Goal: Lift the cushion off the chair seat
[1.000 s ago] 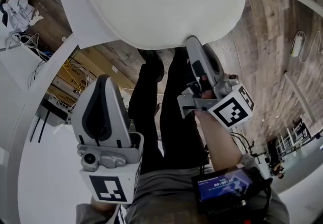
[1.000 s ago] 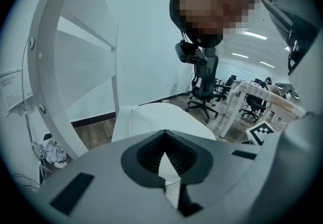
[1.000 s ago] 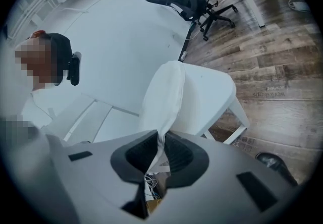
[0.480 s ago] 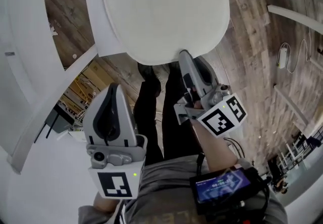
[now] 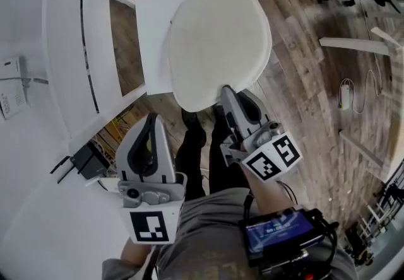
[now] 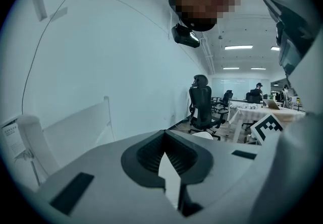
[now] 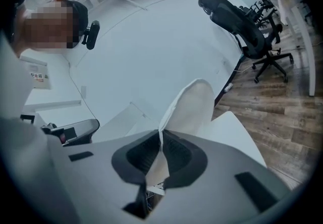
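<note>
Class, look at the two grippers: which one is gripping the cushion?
The right gripper: its jaws have just been closing on the near edge of the cushion; the left gripper is apart from it, holding nothing.

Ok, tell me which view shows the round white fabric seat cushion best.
Head view: the cushion shows whole, its near edge pinched by the right gripper, whose jaws have just been closing. Right gripper view sees the cushion edge-on. Left gripper view shows no clear part of it.

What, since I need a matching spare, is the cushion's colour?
Plain off-white cushion, no pattern; the head view shows it best.
</note>
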`<state>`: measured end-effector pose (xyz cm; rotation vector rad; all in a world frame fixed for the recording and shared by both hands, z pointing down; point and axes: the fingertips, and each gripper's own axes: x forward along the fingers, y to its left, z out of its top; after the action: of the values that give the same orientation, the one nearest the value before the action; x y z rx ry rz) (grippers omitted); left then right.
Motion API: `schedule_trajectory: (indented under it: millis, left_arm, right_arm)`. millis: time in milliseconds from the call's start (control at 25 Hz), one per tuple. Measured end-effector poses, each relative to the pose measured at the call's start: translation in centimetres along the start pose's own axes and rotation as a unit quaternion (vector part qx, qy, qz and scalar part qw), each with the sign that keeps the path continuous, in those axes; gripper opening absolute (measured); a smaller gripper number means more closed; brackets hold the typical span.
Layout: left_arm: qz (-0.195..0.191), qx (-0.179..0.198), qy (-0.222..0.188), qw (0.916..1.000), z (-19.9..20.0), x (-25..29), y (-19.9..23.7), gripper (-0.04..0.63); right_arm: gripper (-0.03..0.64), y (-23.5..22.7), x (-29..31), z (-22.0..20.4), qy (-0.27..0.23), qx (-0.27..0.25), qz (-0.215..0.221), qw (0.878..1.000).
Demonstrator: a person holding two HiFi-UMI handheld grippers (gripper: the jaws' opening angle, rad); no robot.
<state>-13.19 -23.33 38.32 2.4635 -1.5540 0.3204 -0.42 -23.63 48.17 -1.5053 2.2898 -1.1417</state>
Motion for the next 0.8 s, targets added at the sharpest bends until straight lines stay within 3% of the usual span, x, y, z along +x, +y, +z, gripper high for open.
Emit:
schedule_trajectory:
  millis: [400,640,800]
  left_arm:
    - [0.0,0.018,-0.055,0.9983,9.1,-3.3,-3.0,0.006]
    - [-0.002,0.059,-0.118,0.9913,16.0,-3.9,-4.5,0.006]
    - [0.017,0.058,-0.145,0.9876,19.9,-4.8,-4.1,0.006]
  right_arm:
    - [0.026,8.5,-2.6,10.1,-0.052,-0.089,0.053,0.993]
    - [0.026,13.9,-4.8,17.6,-0.107,-0.152,0.09,0.978]
    - [0.026,18.2,-6.2,21.0,-0.126,-0.188,0.113,0.967]
